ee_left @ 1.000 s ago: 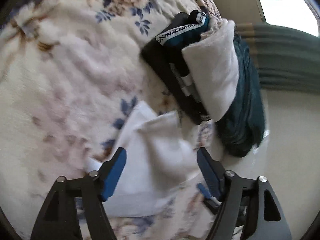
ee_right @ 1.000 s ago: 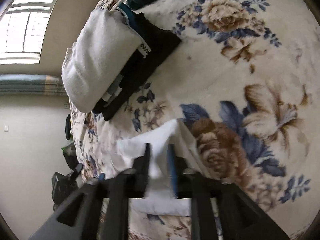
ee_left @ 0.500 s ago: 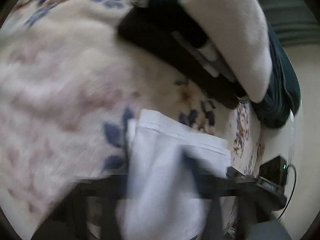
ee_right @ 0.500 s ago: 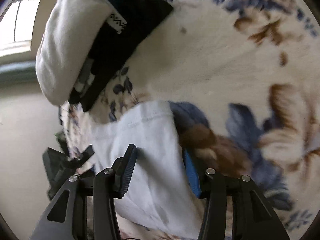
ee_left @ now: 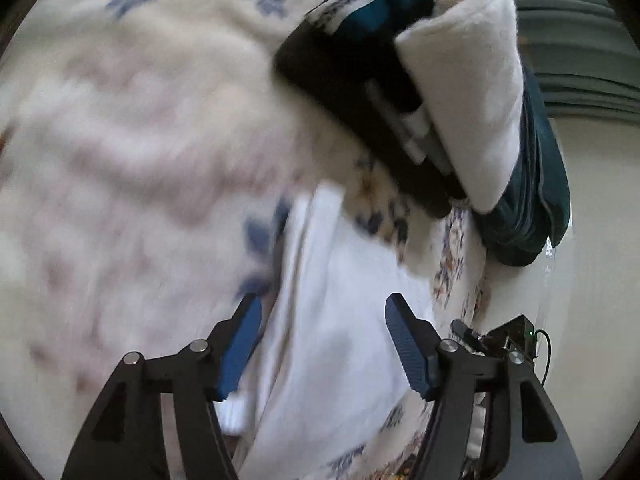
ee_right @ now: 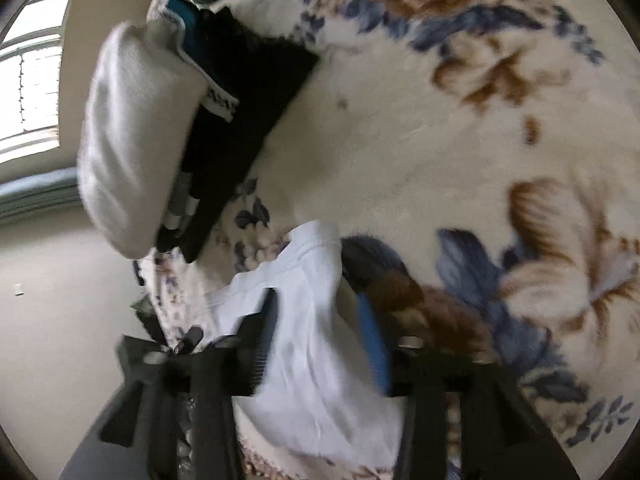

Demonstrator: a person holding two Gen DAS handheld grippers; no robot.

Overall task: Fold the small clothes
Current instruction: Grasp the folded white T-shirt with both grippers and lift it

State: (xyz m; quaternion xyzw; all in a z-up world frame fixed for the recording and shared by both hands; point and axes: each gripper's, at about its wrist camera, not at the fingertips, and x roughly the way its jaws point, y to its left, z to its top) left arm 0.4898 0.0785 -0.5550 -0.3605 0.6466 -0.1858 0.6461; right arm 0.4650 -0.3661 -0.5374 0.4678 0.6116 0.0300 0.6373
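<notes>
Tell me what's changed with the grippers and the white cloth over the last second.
The right gripper, shut on the white cloth a second ago, has let go; its jaws now stand open around it. The left gripper is open both then and now, and has moved forward over the cloth, which now lies flatter and longer on the blanket. The stack of folded clothes stayed where it was.

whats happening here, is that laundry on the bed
Yes. A person with a handheld gripper in each hand is folding a small white garment on a floral blanket. The left gripper and the right gripper are both open, jaws either side of the cloth, not pinching it. A stack of folded clothes sits just beyond.
</notes>
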